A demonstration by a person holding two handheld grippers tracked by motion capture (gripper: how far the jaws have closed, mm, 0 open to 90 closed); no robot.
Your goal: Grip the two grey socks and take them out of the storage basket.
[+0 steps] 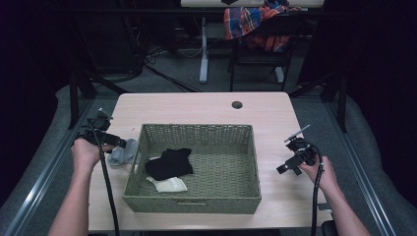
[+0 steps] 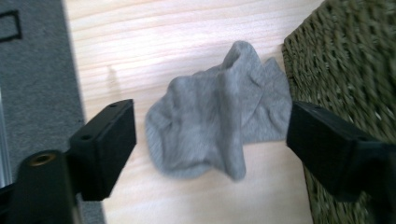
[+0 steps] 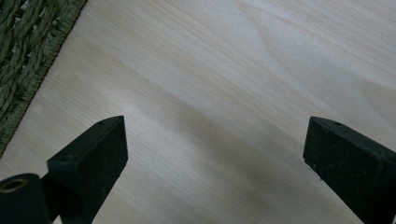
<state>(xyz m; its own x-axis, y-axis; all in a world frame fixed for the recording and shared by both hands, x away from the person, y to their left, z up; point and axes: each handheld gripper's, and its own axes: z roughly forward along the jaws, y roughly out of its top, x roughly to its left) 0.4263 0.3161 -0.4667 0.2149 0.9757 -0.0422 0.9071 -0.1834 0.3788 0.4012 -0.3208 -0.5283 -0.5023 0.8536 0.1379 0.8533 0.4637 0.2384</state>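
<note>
Left gripper view: the left tongs (image 2: 212, 140) are spread wide, one jaw to each side of the crumpled grey sock (image 2: 219, 123), and no pad is seen pressing on it. The sock lies on the counter (image 2: 154, 42), just beside the outer wall of the woven basket (image 2: 345, 56), which stands at 3 o'clock of it. From the high view the sock (image 1: 122, 153) sits at 9 o'clock of the basket (image 1: 196, 132), where a black sock (image 1: 169, 163) and a pale one (image 1: 169, 185) already lie. The jaw nearest the wicker could be snagged on the weave, or only a loose fold might be caught and the sock dropped. The right tongs (image 3: 215, 154) are held spread above bare counter.
</note>
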